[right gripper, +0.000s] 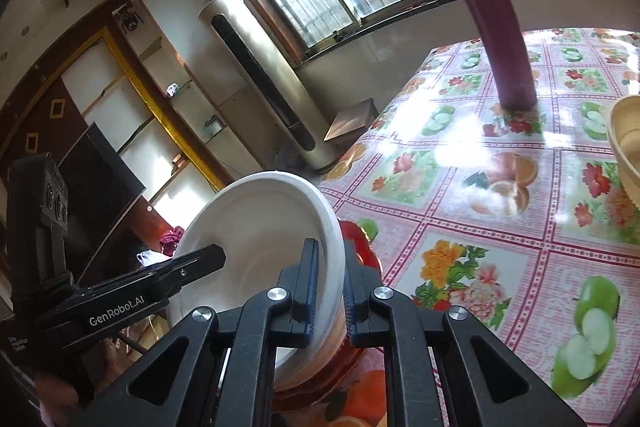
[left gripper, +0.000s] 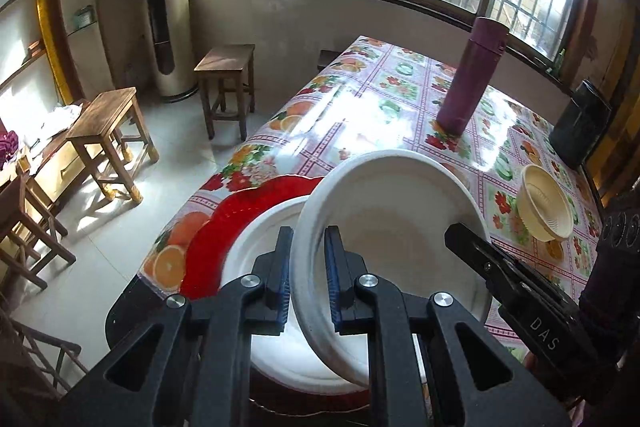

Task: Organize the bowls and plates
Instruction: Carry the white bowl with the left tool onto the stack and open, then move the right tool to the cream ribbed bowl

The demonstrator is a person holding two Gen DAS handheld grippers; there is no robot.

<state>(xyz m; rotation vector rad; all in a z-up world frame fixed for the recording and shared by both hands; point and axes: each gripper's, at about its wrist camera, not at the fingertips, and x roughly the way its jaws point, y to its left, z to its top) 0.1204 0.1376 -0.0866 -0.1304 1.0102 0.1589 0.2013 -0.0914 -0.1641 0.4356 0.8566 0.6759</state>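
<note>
Holding one white plate (left gripper: 392, 227) between both pairs of my jaws, tilted and lifted off the desk (left gripper: 360, 115).

Item, left gripper (left gripper: 307, 279): jaws pinching the plate's near rim at lower centre of the left wrist frame, blue pads on either side of the rim.

Item, right gripper (right gripper: 331, 291): jaws pinching the opposite rim of the same plate (right gripper: 256, 227), lower centre of the right wrist frame. Each gripper also shows in the other's view: the right one (left gripper: 520, 283) at the lower right of the left frame, the left one (right gripper: 132, 291) at the lower left of the right frame.

Item, second white plate (left gripper: 272, 227): lying flat on a red plate (left gripper: 224, 227), lower centre-left of the left frame, partly under the held plate. The red plate's scalloped rim (right gripper: 360, 243) shows just behind my right jaws.

Item, beige bowl (left gripper: 544, 203): right side of the left frame, on the desk, well apart from the plates; its edge (right gripper: 624, 139) is cut off at the right border of the right frame.

Item, purple flask (left gripper: 472, 75): upright on the desk, upper right of centre; also upper right in the right frame (right gripper: 496, 27).

Item, desk cloth: glossy, printed with fruit and flowers.

Item, wooden stools (left gripper: 108, 139): on the tiled floor, left of the left frame.

Item, black box (left gripper: 580, 123): far right edge of the desk.
</note>
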